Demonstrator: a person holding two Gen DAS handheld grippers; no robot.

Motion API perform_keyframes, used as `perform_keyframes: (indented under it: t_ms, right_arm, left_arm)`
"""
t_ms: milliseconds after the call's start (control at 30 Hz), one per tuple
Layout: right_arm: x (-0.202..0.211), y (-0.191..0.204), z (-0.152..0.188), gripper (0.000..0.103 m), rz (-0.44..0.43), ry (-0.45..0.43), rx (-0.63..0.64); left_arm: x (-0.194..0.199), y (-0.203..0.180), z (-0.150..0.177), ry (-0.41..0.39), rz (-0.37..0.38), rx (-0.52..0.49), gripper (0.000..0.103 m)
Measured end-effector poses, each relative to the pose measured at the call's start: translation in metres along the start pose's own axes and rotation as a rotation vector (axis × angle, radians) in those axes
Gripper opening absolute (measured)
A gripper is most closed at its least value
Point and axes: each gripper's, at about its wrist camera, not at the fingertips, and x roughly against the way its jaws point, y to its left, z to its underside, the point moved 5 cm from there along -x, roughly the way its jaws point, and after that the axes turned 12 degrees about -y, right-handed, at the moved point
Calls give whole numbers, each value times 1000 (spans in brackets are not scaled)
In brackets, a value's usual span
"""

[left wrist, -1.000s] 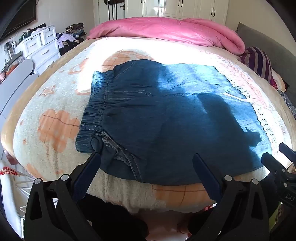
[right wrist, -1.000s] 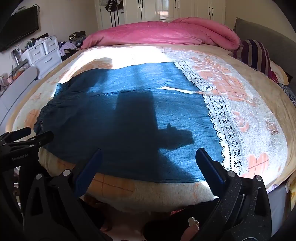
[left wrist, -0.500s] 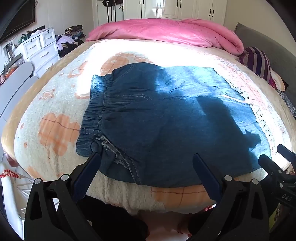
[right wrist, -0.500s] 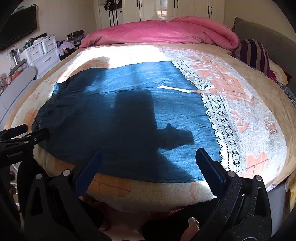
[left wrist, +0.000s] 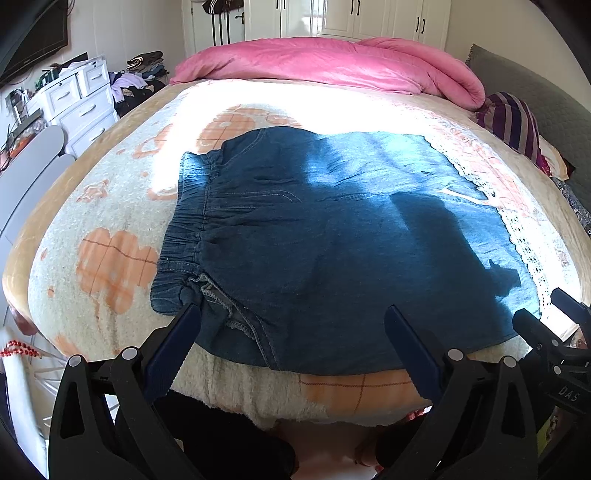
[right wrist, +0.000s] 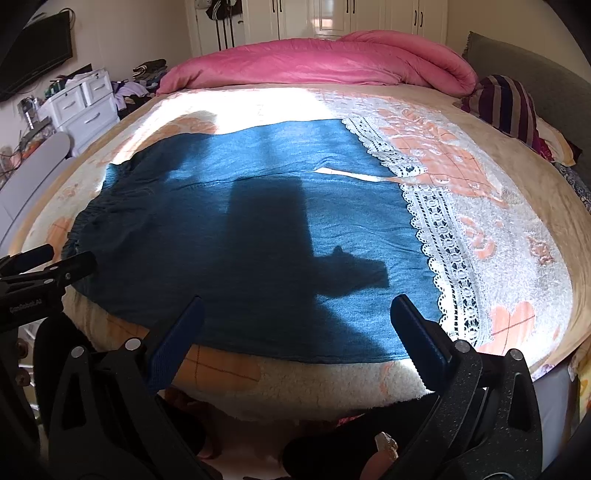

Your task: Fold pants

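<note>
Left wrist view: soft blue denim pants (left wrist: pixel 332 236) lie flat on the bed (left wrist: pixel 110 236), gathered elastic waistband left, under a fleecy cream blanket print of orange checks. The left hand-held gripper (left wrist: pixel 291 336) is spread, empty, at the near hem.

Right wrist view: white lace trim (right wrist: pixel 443 236) edges the legs right. The right hand-held gripper (right wrist: pixel 295 321) is spread. A pink quilt (right wrist: pixel 314 62) lies far.

Bedroom. A bed (left wrist: pixel 110 206) with a cream fleece blanket (left wrist: pixel 92 295) printed in orange fills the near ground. A pink duvet (left wrist: pixel 332 62) is heaped at the far end, a striped pillow (left wrist: pixel 511 122) at far right. White wardrobe doors (left wrist: pixel 369 18) line the far wall. A white drawer unit (left wrist: pixel 81 107) stands left, a dark screen (right wrist: pixel 33 55) mounted above. Strong sunlight falls across the far bed.
</note>
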Motion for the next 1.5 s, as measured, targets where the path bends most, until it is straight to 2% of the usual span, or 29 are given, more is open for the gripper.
perform_keyframes:
  t_ms: [967,1233,1500]
  right_arm:
    - [-2,4,-2,95,-2,4,9]
    - [-7,12,-11,95,-41,-5,15]
    - [-27,35,-47,95,-135,-36,76]
  left_arm:
    - [-3,3,-3,4,1,7,99]
    - [-9,11,-5,5,-4,22,99]
    - [-27,46,-26,-1,-47,67,99]
